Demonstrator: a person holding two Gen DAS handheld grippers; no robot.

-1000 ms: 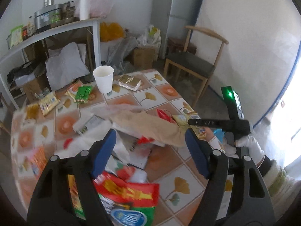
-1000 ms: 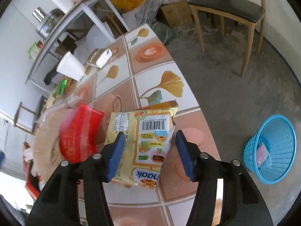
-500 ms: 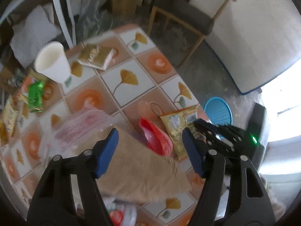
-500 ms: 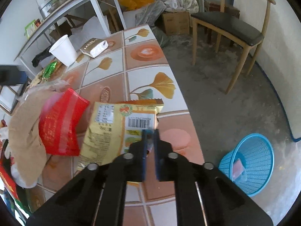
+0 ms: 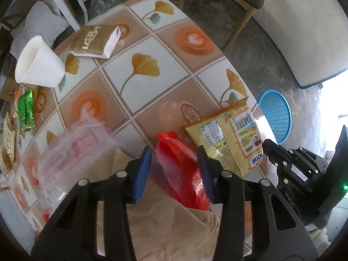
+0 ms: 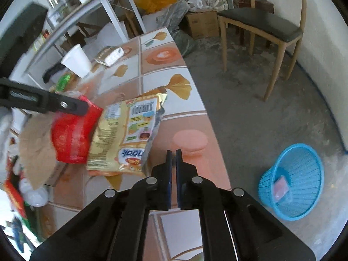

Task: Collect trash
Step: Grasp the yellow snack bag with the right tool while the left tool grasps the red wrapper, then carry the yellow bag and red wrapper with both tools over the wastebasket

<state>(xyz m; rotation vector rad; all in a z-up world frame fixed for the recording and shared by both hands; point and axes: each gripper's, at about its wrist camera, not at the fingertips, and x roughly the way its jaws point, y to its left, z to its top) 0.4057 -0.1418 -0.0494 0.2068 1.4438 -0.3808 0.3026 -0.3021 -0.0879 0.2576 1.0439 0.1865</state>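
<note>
The right tongs [image 6: 173,158] were pinched together on the yellow snack packet [image 6: 128,134], presumably for binning in the blue basket [image 6: 293,180]; the left tongs [image 5: 174,165] were spread open around the red wrapper [image 5: 182,171] on the counter [image 5: 152,43].

We see soft daylight, blown out to white past the blue basket [image 5: 275,114] in the left view. Glare washes the table [image 5: 152,76] edge beside that basket. Fisheye bending curves the table edges, with dark corners. Motion blur smears the red wrapper [image 6: 74,134] and clutter left of it.
</note>
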